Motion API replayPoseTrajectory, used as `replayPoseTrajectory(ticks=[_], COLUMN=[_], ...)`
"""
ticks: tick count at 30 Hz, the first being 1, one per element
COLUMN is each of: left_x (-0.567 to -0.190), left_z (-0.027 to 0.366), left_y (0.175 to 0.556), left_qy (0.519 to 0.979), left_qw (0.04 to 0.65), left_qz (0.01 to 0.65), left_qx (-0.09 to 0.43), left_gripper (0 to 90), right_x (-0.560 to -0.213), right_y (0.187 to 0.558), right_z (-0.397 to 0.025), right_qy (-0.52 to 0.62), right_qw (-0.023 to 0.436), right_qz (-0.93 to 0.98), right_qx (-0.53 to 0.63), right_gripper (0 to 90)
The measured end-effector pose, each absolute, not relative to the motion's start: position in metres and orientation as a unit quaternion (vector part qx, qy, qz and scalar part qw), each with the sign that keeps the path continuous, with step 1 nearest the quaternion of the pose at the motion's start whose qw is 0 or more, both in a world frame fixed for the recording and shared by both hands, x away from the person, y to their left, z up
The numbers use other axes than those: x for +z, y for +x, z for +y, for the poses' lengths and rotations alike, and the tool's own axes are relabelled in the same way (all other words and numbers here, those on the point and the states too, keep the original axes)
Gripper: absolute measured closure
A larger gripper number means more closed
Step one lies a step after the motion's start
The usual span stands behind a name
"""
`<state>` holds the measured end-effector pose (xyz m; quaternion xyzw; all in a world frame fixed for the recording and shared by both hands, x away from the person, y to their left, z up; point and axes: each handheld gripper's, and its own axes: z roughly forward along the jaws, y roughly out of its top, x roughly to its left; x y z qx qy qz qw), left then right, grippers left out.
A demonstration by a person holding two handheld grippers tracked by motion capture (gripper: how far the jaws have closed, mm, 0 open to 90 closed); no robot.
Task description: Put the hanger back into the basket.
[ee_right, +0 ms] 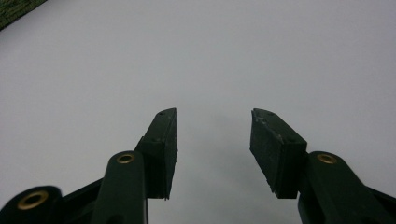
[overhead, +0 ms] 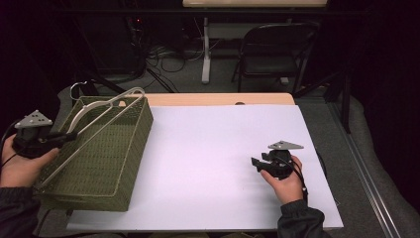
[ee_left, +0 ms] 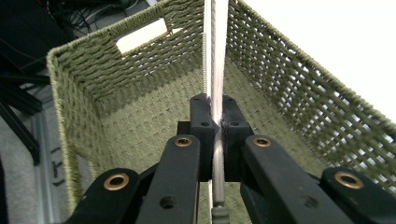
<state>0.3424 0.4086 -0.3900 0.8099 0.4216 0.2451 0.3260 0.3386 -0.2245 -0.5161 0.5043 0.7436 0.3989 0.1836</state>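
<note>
1. Olive-green woven fibre makes up the basket, a deep oblong box with an open lattice weave and a slot handle cut in its far wall. It sits at the table's nine o'clock, on the left edge of the white sheet.
2. A pale hanger of thin, smooth rod lies across the basket's open top, its curved shoulder toward twelve o'clock.
3. The left gripper, at the basket's nine o'clock, has its jaws clenched on the hanger's rod; the left hand cups it from below.
4. The right gripper, at the sheet's four o'clock and well apart from the basket, points toward nine o'clock with its jaws spread, holding nothing.
5. Beyond the table, a dark folding chair stands at one o'clock.
</note>
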Motion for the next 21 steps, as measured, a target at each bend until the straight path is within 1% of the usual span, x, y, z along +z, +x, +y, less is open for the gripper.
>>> replayPoseTrajectory(ticks=[5, 9, 16, 17, 18, 21], left_x=[-0.390, -0.391, -0.394, -0.394, -0.395, -0.395], left_z=[0.415, 0.418, 0.420, 0.420, 0.421, 0.423], left_y=[0.345, 0.345, 0.342, 0.342, 0.342, 0.343], left_qy=[0.815, 0.816, 0.823, 0.824, 0.823, 0.824], left_qw=[0.327, 0.334, 0.333, 0.332, 0.333, 0.333], left_qz=[0.414, 0.408, 0.397, 0.397, 0.396, 0.396], left_qx=[0.240, 0.235, 0.232, 0.232, 0.232, 0.231], left_gripper=[87.0, 87.1, 87.0, 87.0, 87.0, 87.0], right_x=[-0.517, -0.517, -0.517, -0.518, -0.518, -0.519], right_y=[0.339, 0.339, 0.339, 0.340, 0.340, 0.341], right_z=[-0.224, -0.224, -0.223, -0.222, -0.222, -0.221], right_qy=[0.502, 0.498, 0.496, 0.501, 0.503, 0.500], right_qw=[0.185, 0.193, 0.204, 0.215, 0.216, 0.212], right_qz=[0.745, 0.747, 0.747, 0.741, 0.740, 0.743], right_qx=[0.398, 0.397, 0.393, 0.392, 0.392, 0.392], right_gripper=[50.6, 46.7, 44.4, 41.9, 40.6, 40.6])
